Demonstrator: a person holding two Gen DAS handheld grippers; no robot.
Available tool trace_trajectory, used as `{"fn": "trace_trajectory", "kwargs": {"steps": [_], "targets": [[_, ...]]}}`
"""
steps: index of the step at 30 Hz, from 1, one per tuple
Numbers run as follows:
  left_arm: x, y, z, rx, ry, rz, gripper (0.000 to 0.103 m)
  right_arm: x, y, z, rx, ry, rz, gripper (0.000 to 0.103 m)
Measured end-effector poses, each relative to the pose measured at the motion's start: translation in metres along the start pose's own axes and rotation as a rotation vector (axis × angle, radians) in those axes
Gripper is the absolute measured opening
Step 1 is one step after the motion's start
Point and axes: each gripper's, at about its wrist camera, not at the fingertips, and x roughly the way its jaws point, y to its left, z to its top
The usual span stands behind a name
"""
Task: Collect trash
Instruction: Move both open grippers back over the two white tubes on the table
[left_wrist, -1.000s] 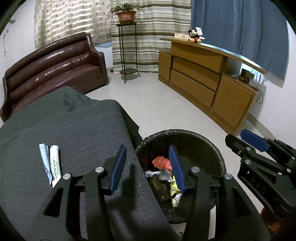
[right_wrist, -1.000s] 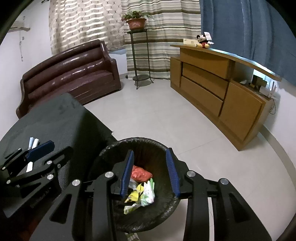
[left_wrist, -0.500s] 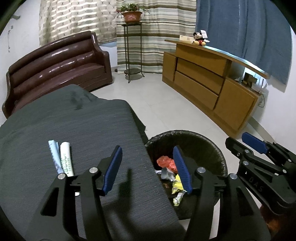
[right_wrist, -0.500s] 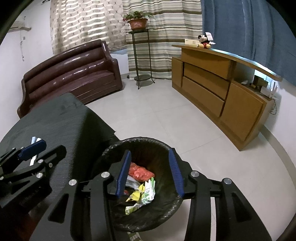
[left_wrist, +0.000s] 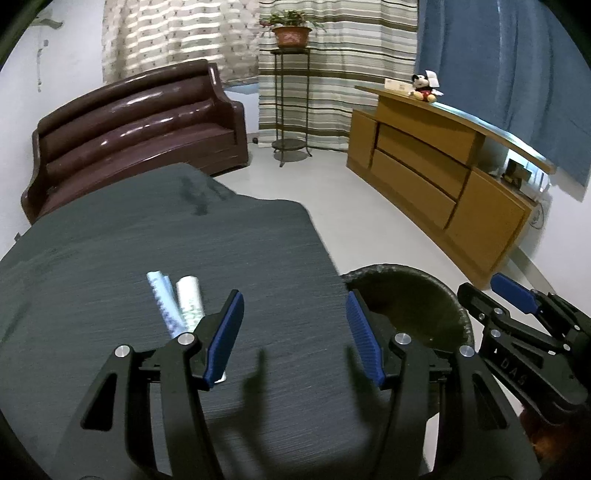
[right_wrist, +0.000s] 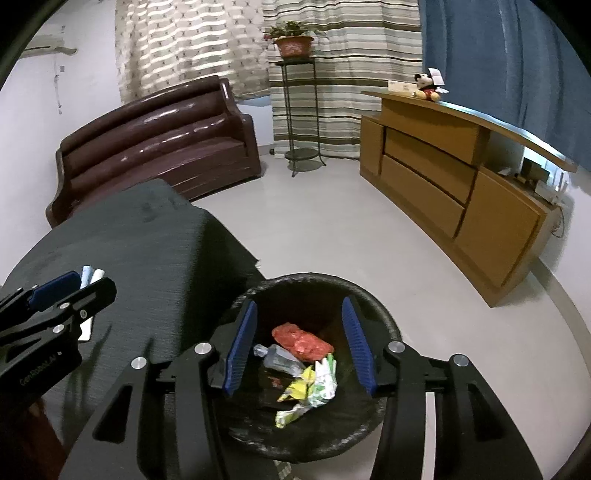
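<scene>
Left hand-held gripper (left_wrist: 293, 334), wide open and empty, is hovering over the grey surface (left_wrist: 147, 236) with two rolled wrappers (left_wrist: 177, 301) just ahead-left, needing a leftward shift to straddle them; right hand-held gripper (right_wrist: 301, 345), open and empty, is hanging above the bin (right_wrist: 388, 325).

A matt, finely ribbed dark grey cloth (left_wrist: 155, 258) covers the near table, with two glossy white paper-like tubes (left_wrist: 177, 302) on it. The far-left brown sofa (left_wrist: 140, 122) shines like polished leather. The right-hand tan wooden cabinet (left_wrist: 436, 173) looks smooth and satin. The black bin's liner (right_wrist: 314, 435) appears to be crinkled plastic, holding shiny crumpled wrappers (right_wrist: 310, 384).
</scene>
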Motion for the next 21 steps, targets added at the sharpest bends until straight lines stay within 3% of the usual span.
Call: {"fn": "trace_trajectory", "kwargs": {"steps": [14, 21], "targets": [[-0.003, 0.066, -0.014, -0.092, 0.038, 0.09, 0.057, 0.008, 0.032, 0.001, -0.039, 0.018, 0.055, 0.049], [0.002, 0.078, -0.012, -0.115, 0.058, 0.111, 0.057, 0.015, 0.043, 0.002, -0.05, 0.029, 0.08, 0.049]]}}
